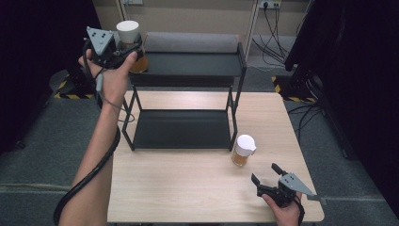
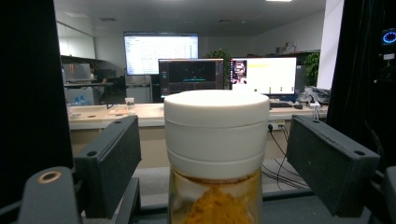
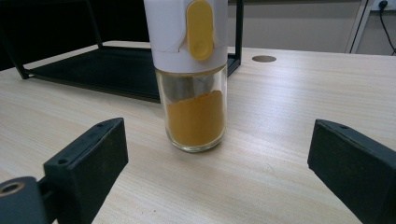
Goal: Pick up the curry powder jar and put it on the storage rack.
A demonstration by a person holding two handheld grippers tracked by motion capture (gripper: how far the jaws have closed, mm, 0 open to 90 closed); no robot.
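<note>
Forearm stretched far and left, my left hand holds the left tongs [image 1: 126,47] level at the top shelf [image 1: 193,63] of the black rack — they stand released, pads clear on both sides of the far spice jar [image 2: 215,154], white-capped with orange powder, which stands on that shelf. My right tongs [image 1: 264,173] rest low at the near right of the worktop [image 1: 188,188], spread wide, facing the second jar [image 3: 192,77] — also part-filled with orange powder, just beside the rack's right leg.
</note>
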